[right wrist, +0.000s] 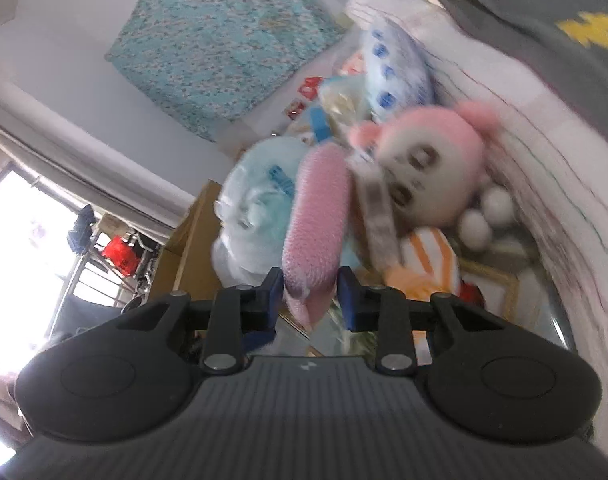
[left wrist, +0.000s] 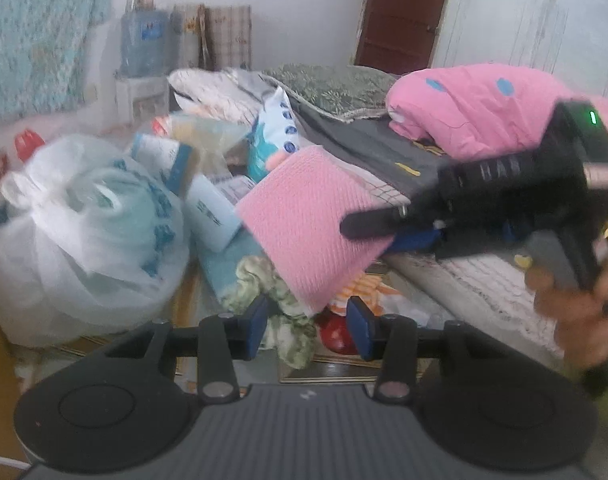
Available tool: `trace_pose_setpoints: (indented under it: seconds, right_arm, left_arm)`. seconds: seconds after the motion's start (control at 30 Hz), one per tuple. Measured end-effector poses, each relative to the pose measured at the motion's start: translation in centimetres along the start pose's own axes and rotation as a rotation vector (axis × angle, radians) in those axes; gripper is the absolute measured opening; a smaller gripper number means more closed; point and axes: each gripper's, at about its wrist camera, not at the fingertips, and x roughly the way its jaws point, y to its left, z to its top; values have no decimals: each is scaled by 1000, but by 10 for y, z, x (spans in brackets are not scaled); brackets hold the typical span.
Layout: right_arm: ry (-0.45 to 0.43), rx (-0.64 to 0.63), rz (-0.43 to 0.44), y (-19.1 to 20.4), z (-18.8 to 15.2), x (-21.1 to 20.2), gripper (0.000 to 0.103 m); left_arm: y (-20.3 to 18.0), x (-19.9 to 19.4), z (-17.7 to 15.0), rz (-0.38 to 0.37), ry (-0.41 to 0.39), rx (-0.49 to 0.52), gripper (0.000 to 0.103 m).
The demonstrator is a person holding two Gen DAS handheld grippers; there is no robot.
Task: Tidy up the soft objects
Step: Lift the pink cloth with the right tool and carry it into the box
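The right gripper (right wrist: 310,298) has its fingers closed on a pink textured cloth (left wrist: 304,224), pinching it only near one edge; the rest hangs free, out beyond the side of the bed (left wrist: 476,280) and above the clutter beside it. The left gripper (left wrist: 307,328) stands with its fingers apart and nothing between them, just below the cloth's lower corner.

From the left wrist view the cloth reads as a flat sheet, tilted, its long axis running from the gripped edge beside the bed down and away towards the low corner. In the right wrist view it appears edge-on, pointing away from the fingers.

The likely trouble is slippage: a shallow bite on a limp cloth could let it slide out and drop into the clutter below the bed's edge, among a green patterned rag (left wrist: 272,300) and a pink plush toy (right wrist: 428,168). The trailing corner could also drag on the white plastic bag (left wrist: 80,240). Both views are blurred, so grip depth is uncertain.
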Motion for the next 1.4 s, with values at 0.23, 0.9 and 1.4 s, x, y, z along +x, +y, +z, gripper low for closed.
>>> trace_pose_setpoints:
  seconds: [0.23,0.9,1.4]
  right_arm:
    - [15,25,-49,-20,-18,0,34]
    - [-82,-230,-85,5,6,7,52]
    - [-101,-247,10,34,-6,-18,34]
  left_arm:
    - [2,21,-2,-29,41,-53,45]
    - [-1,32,17,-18,-16,-92,45]
    - [-5,-30,16,22,-144,-95,54]
